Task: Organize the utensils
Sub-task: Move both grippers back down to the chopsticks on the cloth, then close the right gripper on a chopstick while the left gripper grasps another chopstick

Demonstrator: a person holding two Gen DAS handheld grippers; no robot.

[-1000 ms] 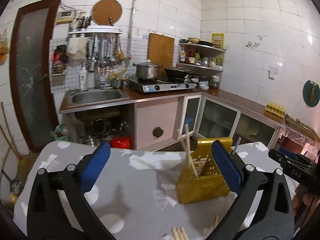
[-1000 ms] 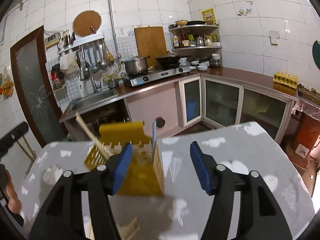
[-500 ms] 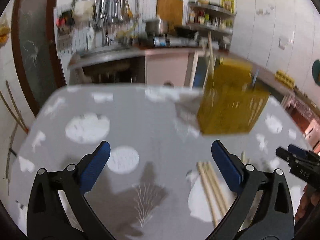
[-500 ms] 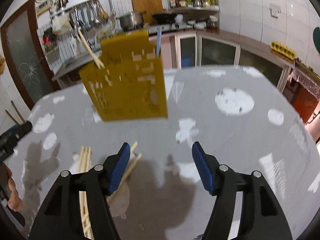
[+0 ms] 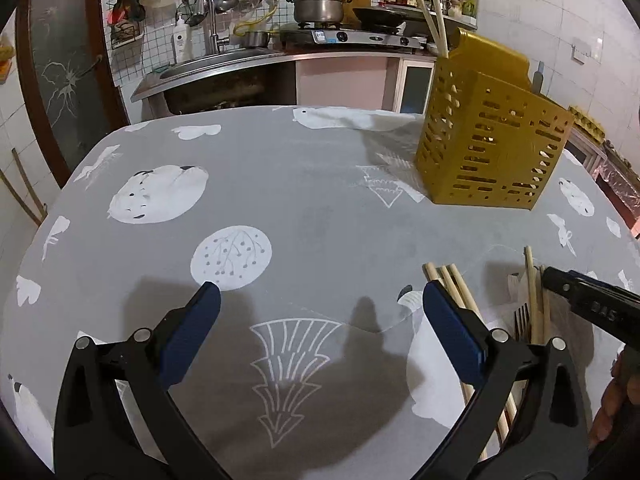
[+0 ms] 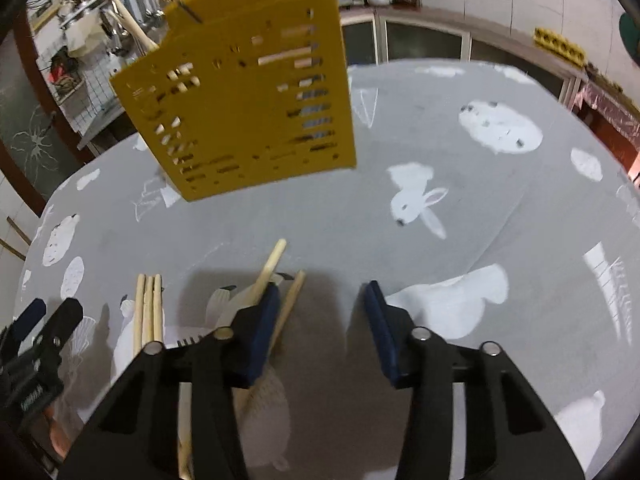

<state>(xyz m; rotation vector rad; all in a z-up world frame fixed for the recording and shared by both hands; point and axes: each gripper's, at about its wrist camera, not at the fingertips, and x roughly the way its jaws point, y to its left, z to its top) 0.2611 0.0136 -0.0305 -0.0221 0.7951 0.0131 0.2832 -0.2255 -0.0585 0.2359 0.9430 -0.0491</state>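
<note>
The table, draped in a grey patterned cloth, is now being viewed from above instead of across, since both claws have been tipped down toward it. The yellow holder is standing at the far side, with a few chopsticks already held in it. The left claw is being held spread and empty. The right claw is likewise being held spread over the loose chopsticks lying near it; a pickup is probably being prepared.

Matt yellow plastic holder, pale wooden chopsticks.
</note>
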